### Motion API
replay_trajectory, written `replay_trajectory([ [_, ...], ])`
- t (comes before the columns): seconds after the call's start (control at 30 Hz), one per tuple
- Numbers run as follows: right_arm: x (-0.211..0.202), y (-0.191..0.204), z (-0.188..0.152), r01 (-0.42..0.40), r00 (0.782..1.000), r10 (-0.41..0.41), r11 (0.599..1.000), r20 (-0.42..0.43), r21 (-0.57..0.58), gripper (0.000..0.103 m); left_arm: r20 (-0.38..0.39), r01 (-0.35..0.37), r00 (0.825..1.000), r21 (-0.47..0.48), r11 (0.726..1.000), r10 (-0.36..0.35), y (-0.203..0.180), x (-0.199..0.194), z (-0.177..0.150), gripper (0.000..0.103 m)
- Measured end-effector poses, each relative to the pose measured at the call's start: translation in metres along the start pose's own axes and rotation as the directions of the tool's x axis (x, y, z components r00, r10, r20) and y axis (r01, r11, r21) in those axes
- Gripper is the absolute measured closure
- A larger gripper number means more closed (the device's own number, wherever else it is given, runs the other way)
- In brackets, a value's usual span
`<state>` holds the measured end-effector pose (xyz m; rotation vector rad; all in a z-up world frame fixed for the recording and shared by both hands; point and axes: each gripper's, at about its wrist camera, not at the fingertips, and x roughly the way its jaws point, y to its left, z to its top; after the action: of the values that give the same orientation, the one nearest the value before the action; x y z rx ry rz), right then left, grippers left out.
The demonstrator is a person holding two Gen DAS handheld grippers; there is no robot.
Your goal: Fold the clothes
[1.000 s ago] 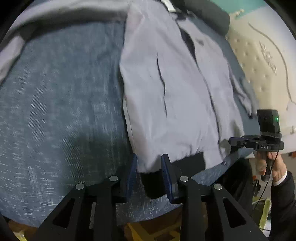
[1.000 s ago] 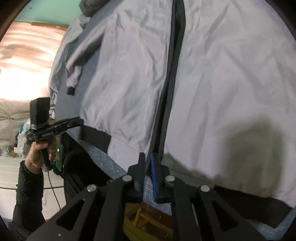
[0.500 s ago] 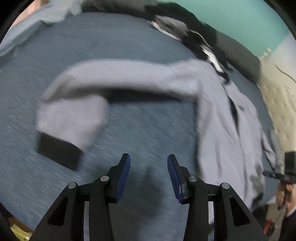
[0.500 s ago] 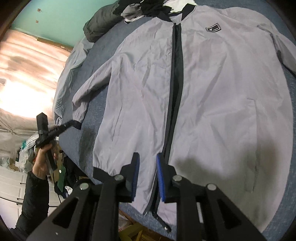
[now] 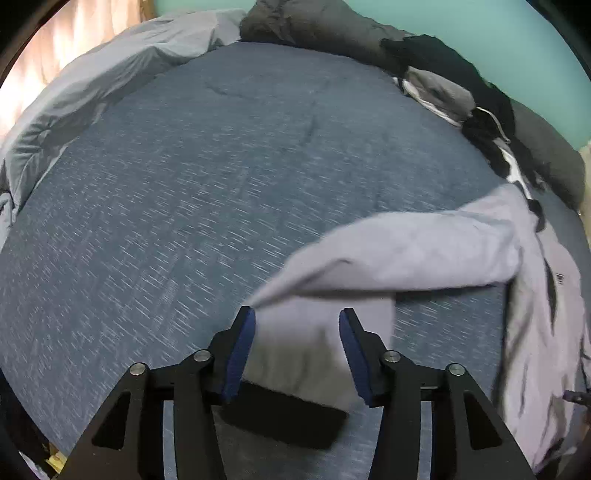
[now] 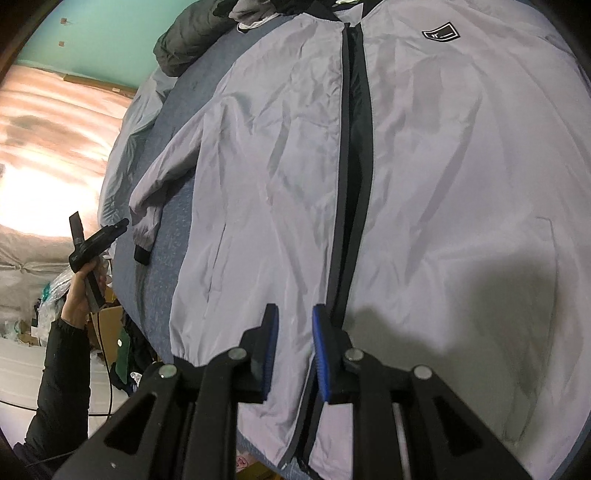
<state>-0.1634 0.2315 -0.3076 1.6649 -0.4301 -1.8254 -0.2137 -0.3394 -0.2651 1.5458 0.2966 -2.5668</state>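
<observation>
Jacket (image 6: pixel 424 184) fabric is spread zip-up on the blue bedspread (image 5: pixel 184 203). The left gripper (image 5: pixel 297 350) has just been opening and hangs unclenched above the sleeve (image 5: pixel 388 254), untouched near its black cuff (image 5: pixel 284 417). The right gripper (image 6: pixel 293 354) hovers narrowly parted, empty, over the hem. A shallow pinch may slip off the slick sleeve.

One grey jacket (image 6: pixel 424 184), two sleeves, one chest badge (image 6: pixel 441 34), one blue bedspread (image 5: pixel 184 203), two grippers.
</observation>
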Motion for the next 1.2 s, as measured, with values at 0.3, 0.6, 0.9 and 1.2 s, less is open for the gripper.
replay_trajectory([
  [0.3,0.011,0.005,0.010,0.001,1.000,-0.002,1.000,-0.011,-0.005,0.085,-0.032,-0.008,0.999,0.061,0.998,0.010,0.003,0.030,0.008,0.090],
  [0.6,0.014,0.007,0.009,0.010,1.000,-0.010,1.000,-0.020,0.005,0.085,0.069,0.078,0.993,0.218,0.973,-0.095,-0.045,-0.038,0.007,0.102],
  [0.9,0.004,0.017,0.007,0.005,1.000,-0.005,1.000,-0.004,0.001,0.085,-0.105,0.306,0.952,0.357,0.883,-0.287,-0.134,-0.030,-0.044,0.100],
  [1.2,-0.009,0.019,0.006,0.020,1.000,-0.020,1.000,0.010,-0.006,0.085,-0.149,0.444,0.896,0.263,0.857,-0.418,-0.136,-0.024,-0.057,0.063],
])
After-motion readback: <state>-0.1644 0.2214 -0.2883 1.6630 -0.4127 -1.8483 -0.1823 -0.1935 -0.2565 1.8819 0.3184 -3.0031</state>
